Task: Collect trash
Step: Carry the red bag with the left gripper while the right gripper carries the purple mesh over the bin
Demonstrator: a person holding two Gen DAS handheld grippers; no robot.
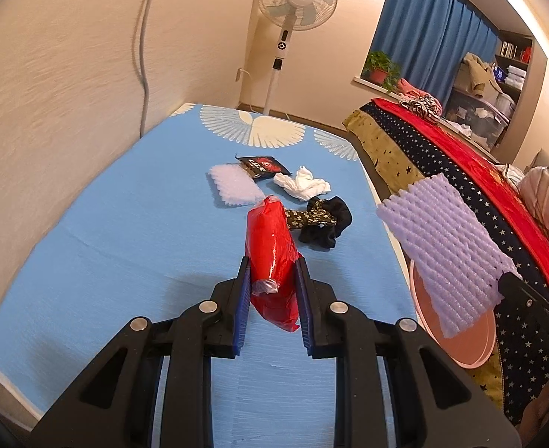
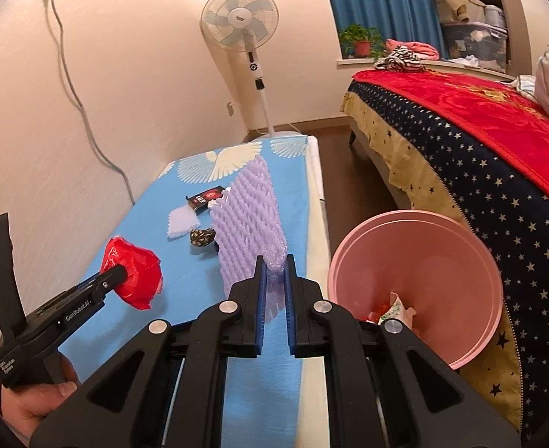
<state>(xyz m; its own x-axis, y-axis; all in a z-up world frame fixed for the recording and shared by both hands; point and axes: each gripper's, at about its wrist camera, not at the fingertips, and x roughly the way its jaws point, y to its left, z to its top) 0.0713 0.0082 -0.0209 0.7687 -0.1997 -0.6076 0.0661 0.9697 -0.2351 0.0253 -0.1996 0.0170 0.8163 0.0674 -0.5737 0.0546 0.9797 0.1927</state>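
Above the blue table (image 1: 106, 246), the left gripper (image 1: 274, 280) clamps a red plastic bag (image 1: 272, 250); the right gripper (image 2: 274, 280) pinches a purple foam net (image 2: 248, 220), near the table's right edge. The pink bin (image 2: 424, 231) stands just beside it, apparently on the floor strip by the bed (image 2: 480, 142).

pink bin (image 2: 416, 261) mouth open, bed (image 2: 480, 142) close beside

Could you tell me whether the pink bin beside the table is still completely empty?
No, the pink bin already holds some crumpled wrappers at its bottom.
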